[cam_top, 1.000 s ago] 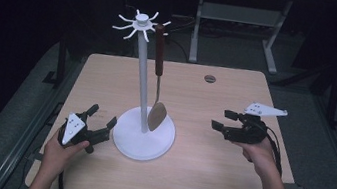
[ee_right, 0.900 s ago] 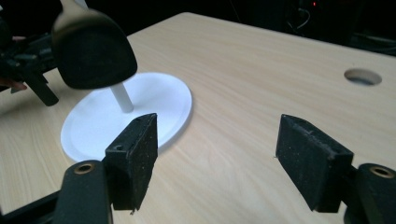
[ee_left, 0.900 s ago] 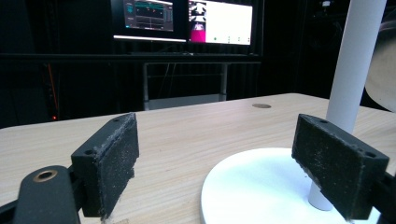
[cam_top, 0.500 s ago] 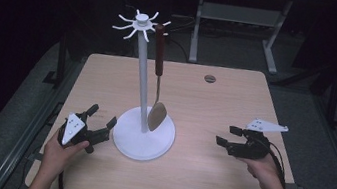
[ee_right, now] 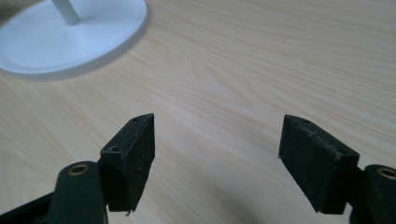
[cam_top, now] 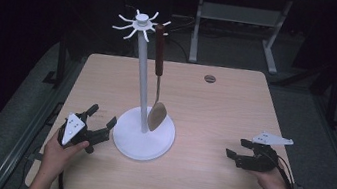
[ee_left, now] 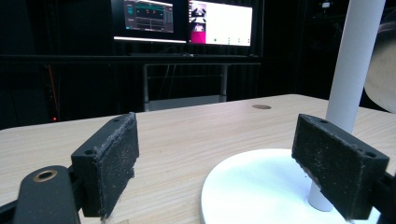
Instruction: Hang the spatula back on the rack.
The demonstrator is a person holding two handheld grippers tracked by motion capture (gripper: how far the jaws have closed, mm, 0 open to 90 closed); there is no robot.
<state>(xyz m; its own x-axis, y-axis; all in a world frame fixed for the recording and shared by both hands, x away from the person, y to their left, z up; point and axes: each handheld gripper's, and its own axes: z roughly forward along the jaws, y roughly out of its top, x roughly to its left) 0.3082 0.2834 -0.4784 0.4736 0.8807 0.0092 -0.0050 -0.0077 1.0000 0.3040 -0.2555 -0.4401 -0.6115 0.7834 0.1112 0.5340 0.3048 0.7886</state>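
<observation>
A white stand (cam_top: 144,83) with a round base (cam_top: 143,134) and hooked arms at its top rises from the middle of the wooden table (cam_top: 214,111). A spoon with a dark brown handle (cam_top: 159,52) hangs from one arm, its wooden bowl (cam_top: 156,116) just above the base. My left gripper (cam_top: 100,123) rests open on the table just left of the base, with nothing between its pads (ee_left: 112,163). The stand's pole (ee_left: 348,70) and base (ee_left: 261,186) lie close ahead of it. At the table's right, my right gripper (cam_top: 238,149) is open and empty, low over bare wood (ee_right: 224,93).
A small round grommet (cam_top: 210,78) sits in the tabletop near the far edge. Beyond the table stand a metal frame (cam_top: 237,24) and lit monitors (ee_left: 182,21). The stand's base (ee_right: 70,32) lies off to the upper left in the right gripper view.
My right gripper has dropped lower and drawn back toward the table's near right edge. The left gripper, stand and spoon have stayed put.
</observation>
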